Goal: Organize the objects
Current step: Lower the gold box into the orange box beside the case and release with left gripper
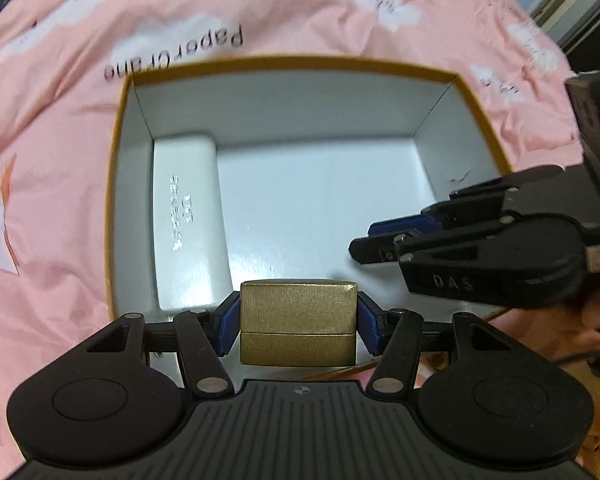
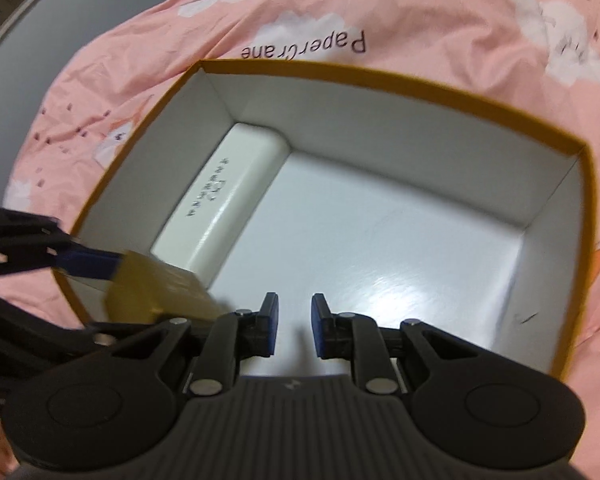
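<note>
A small gold box (image 1: 298,312) is clamped between the blue pads of my left gripper (image 1: 298,322), which is shut on it and hangs over the near edge of a large open carton (image 1: 300,60) with an orange rim and a white inside. A white oblong case (image 1: 188,220) lies flat along the carton's left wall. My right gripper (image 2: 295,320) hovers over the carton's floor with a narrow gap between its pads and nothing in it. In the right wrist view the gold box (image 2: 156,288) shows at the lower left, just in front of the white case (image 2: 224,200).
The carton (image 2: 380,76) rests on a pink printed bedsheet (image 1: 60,120) that surrounds it on all sides. The carton's white floor (image 2: 380,240) is bare to the right of the case. A hand (image 1: 588,320) shows behind the right gripper (image 1: 376,240).
</note>
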Action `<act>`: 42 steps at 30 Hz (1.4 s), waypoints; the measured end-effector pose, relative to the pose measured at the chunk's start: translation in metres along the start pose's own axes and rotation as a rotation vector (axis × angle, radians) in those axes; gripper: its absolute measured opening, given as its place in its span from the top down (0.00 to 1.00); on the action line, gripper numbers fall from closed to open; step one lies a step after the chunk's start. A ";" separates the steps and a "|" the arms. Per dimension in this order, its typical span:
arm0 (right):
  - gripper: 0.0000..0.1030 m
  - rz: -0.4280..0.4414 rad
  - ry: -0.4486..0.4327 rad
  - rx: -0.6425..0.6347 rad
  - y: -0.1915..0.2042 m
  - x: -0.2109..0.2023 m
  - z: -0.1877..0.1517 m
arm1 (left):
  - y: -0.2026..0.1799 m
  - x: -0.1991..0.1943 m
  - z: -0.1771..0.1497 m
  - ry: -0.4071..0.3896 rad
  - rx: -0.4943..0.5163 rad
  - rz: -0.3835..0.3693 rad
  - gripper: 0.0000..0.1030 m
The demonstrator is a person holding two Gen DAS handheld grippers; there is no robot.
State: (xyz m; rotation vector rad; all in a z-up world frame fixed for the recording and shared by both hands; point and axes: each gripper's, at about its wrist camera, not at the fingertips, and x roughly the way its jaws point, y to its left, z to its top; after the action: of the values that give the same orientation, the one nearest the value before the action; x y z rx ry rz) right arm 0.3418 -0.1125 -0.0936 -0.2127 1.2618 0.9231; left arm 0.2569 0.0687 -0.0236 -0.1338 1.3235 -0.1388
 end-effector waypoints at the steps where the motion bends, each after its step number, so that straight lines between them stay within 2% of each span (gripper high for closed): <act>1: 0.81 0.022 0.004 0.010 -0.001 0.003 0.000 | 0.000 0.003 0.000 0.012 -0.005 0.007 0.35; 6: 0.81 0.079 0.001 0.030 0.003 0.016 0.001 | 0.000 0.021 -0.001 0.073 -0.019 0.025 0.35; 10: 0.81 0.160 0.056 0.079 0.000 0.033 0.005 | 0.001 0.029 0.001 0.100 -0.024 0.027 0.35; 17: 0.81 0.154 0.094 0.106 0.002 0.047 0.006 | 0.010 0.038 -0.006 0.108 -0.044 0.015 0.33; 19: 0.81 0.145 0.101 0.102 0.004 0.049 0.006 | 0.008 0.036 -0.010 0.081 0.000 0.015 0.25; 21: 0.81 0.131 0.109 0.095 0.005 0.051 0.006 | 0.006 0.030 -0.014 0.049 0.041 0.012 0.22; 26: 0.81 0.121 0.120 0.097 0.009 0.054 0.007 | 0.015 0.012 -0.019 0.016 0.026 -0.035 0.23; 31: 0.81 0.134 0.116 0.113 0.016 0.057 0.012 | 0.019 -0.024 -0.027 -0.088 0.014 -0.075 0.25; 34: 0.81 0.133 0.114 0.109 0.024 0.059 0.016 | 0.029 -0.045 -0.040 -0.183 -0.010 -0.063 0.25; 38: 0.80 0.057 0.094 0.120 0.030 0.056 0.016 | 0.040 -0.064 -0.055 -0.320 -0.073 -0.010 0.26; 42: 0.80 0.006 0.070 0.159 0.023 0.039 0.011 | 0.060 -0.064 -0.065 -0.384 -0.184 -0.017 0.37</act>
State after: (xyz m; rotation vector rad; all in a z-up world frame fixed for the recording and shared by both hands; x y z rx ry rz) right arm 0.3341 -0.0724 -0.1166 -0.1169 1.3941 0.8220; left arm 0.1804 0.1380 0.0112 -0.3125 0.9505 -0.0034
